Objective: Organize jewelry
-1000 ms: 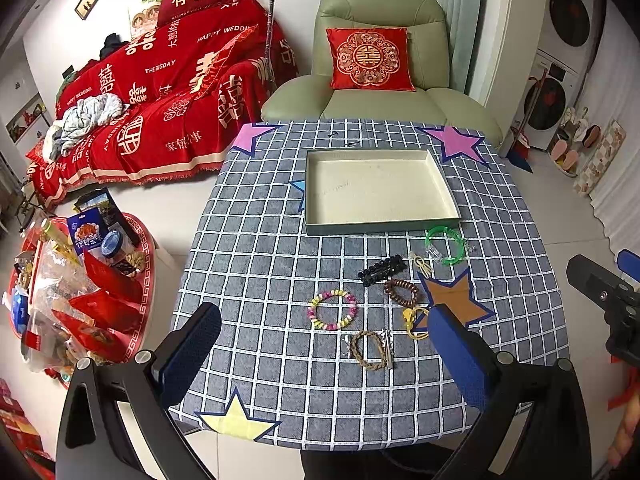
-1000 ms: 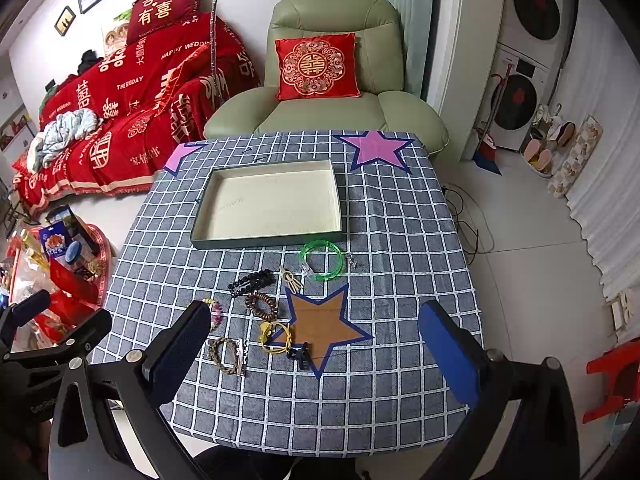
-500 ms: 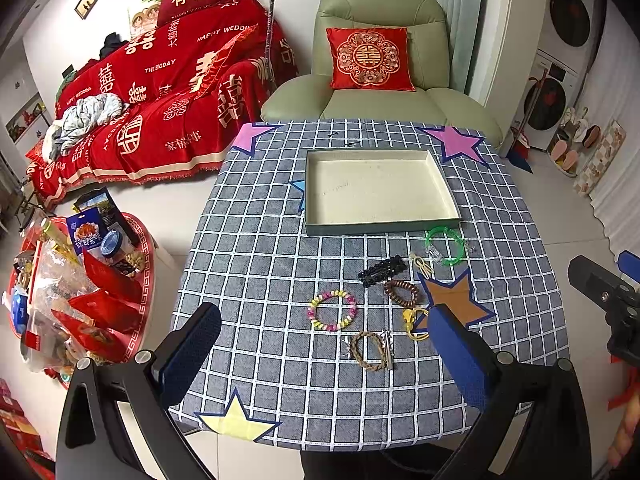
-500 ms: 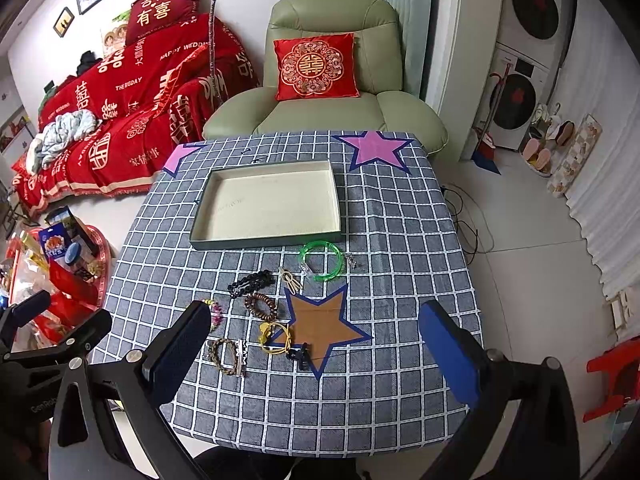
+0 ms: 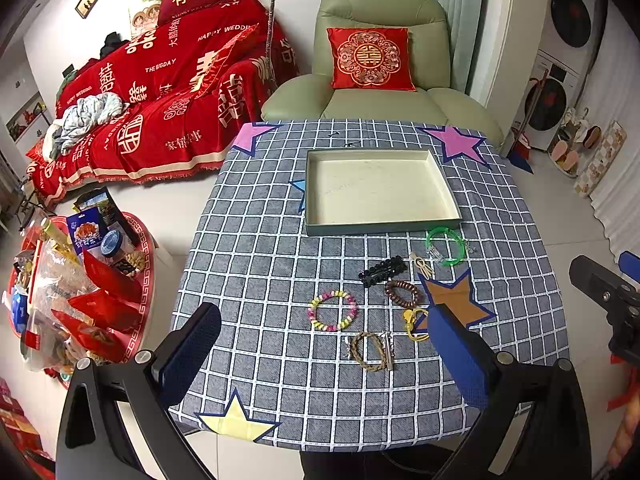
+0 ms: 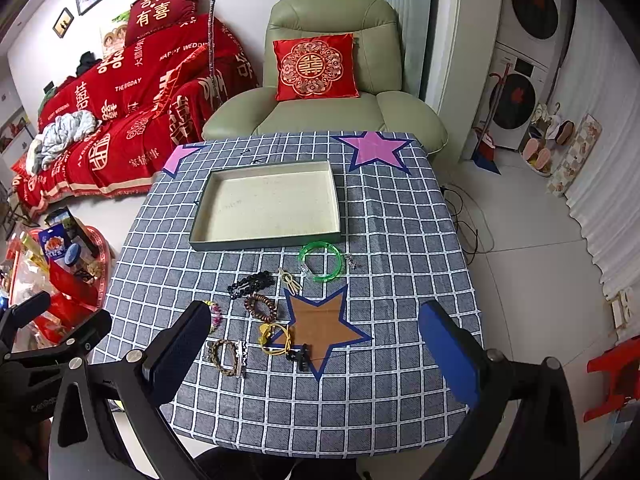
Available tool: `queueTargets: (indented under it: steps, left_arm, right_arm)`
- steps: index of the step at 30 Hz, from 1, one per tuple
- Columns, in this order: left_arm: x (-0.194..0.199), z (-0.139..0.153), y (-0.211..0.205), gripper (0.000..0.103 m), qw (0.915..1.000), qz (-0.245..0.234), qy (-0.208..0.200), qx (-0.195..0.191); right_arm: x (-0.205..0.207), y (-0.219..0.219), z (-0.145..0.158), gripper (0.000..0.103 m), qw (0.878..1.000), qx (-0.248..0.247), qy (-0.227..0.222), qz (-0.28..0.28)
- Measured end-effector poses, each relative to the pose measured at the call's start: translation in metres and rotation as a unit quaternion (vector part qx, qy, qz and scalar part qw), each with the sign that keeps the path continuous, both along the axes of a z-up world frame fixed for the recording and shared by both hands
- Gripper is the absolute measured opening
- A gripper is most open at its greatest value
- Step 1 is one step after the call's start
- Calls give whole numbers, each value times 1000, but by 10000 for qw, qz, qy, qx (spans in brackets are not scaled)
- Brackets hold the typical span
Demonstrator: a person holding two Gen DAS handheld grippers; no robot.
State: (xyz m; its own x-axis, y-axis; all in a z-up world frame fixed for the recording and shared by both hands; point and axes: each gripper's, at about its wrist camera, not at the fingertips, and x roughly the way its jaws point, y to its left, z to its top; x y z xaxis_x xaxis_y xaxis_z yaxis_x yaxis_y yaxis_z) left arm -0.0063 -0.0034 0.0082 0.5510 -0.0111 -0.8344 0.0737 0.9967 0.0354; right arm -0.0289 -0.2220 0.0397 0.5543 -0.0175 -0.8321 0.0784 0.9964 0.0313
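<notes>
Checked tablecloth [image 5: 260, 280] unchanged, tray [image 5: 376, 224] empty, both jaws still wide, holding nothing

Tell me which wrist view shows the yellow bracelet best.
Right wrist. The yellow bracelet lies whole and unblocked beside the brown star. In the left wrist view the left gripper's right finger covers part of it.
</notes>
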Motion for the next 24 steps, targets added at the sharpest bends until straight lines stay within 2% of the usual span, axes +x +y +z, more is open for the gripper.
queueTargets:
  steps: [24]
  left_arm:
    - [-1, -1, 0, 103, 10000, 12, 14, -8]
  right_arm:
    - [0, 0, 1, 103, 10000, 3, 5, 5]
